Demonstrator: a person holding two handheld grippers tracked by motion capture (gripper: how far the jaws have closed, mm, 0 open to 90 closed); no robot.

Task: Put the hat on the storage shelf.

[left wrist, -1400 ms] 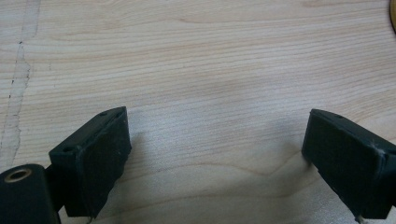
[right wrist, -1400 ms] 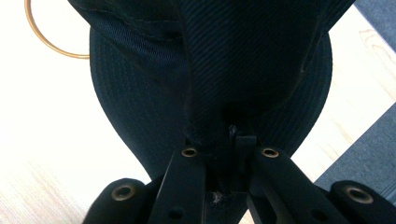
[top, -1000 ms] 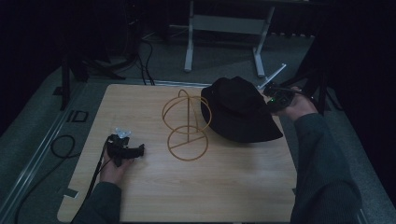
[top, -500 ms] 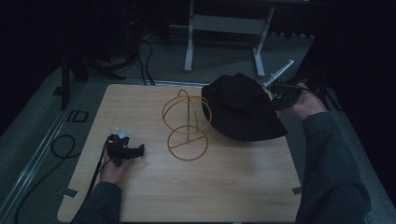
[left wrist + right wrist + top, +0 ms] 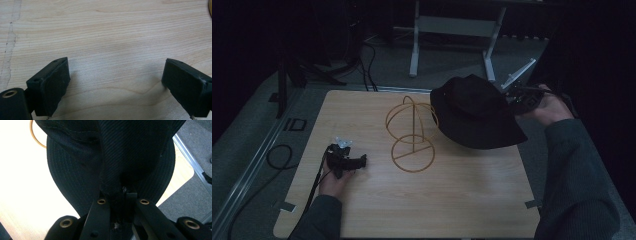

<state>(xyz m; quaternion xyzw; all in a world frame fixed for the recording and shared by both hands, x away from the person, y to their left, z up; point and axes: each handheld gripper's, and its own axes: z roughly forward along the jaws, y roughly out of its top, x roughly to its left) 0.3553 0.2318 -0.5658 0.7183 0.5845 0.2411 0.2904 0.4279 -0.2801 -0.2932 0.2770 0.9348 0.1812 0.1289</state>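
Black hat (image 5: pixel 477 112): clamped in right gripper (image 5: pixel 518 96) jaws, above tabletop (image 5: pixel 362 210).
Left gripper (image 5: pixel 354 161): jaws wide, empty.
Next: lower hat onto wire stand (image 5: pixel 412 132).

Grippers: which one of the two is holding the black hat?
The right gripper, at the table's far right edge. Its jaws are shut on the black hat, lifted beside the wire stand. The left gripper rests open on the table, holding nothing.

Dark long sleeves cover both forearms. The left gripper (image 5: pixel 346 161) is black, its cable trailing off the table edge; blocky black pads (image 5: pixel 53 85). The right gripper (image 5: pixel 120 195) shows brass-ringed screw holes.
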